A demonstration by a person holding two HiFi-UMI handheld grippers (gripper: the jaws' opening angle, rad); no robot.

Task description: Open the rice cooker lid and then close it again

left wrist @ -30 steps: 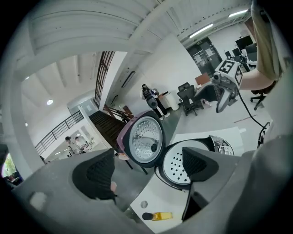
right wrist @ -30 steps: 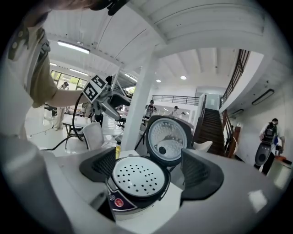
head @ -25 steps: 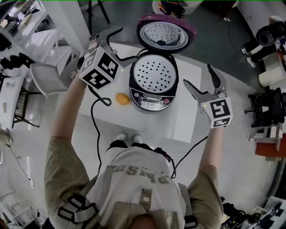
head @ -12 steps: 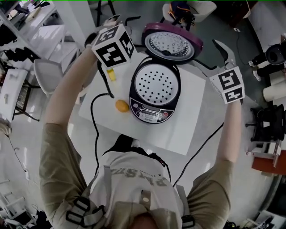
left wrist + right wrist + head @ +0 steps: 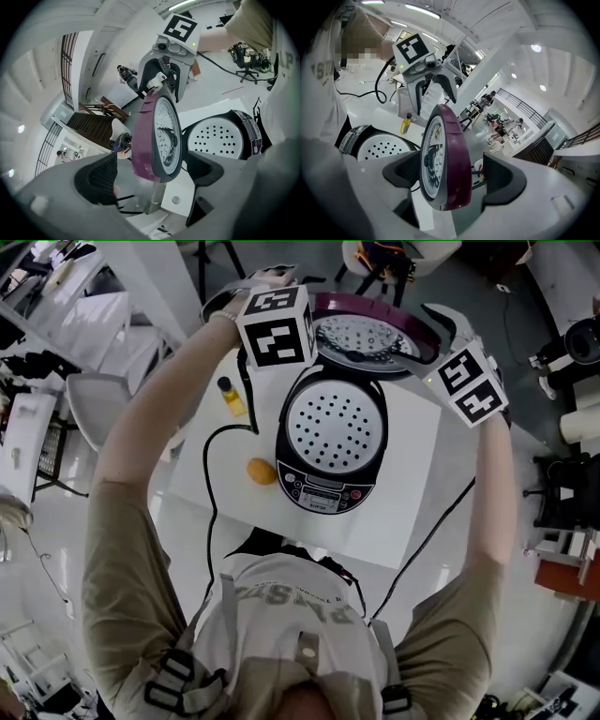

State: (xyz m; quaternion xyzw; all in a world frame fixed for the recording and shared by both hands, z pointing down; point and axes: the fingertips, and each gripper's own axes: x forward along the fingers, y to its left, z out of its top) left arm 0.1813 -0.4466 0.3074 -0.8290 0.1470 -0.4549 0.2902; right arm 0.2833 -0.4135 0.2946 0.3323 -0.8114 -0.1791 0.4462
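Rice cooker (image 5: 328, 479) sits mid-tabletop (image 5: 403, 484), long axis running front to back: ctrl panel (image 5: 323, 493) on the side nearest me, hinge on the far side. The lid (image 5: 370, 334) is open, standing up off the hinge at the back, purple shell facing away and metal inner plate facing back over the pot. A white perforated steam tray (image 5: 333, 426) fills the pot opening.

Both gripper views catch the lid nearly edge-on. Left gripper (image 5: 151, 172) has its jaws wide apart w/ the lid's left rim btwn them, one pad on the purple side, one on the inner-plate side. There's a gap on the purple side; on the other side I can't tell if a pad touches. Right gripper (image 5: 452, 174) is the same on the opposite rim: jaws spread wide, straddling the edge, not clamped.

Left of the cooker on the tabletop are a small orange-yellow round item (image 5: 262, 471), near the cooker's front corner, and farther back a small bottle (image 5: 231, 397) of yellow liquid. A black cable (image 5: 211, 474) trails off the left gripper.
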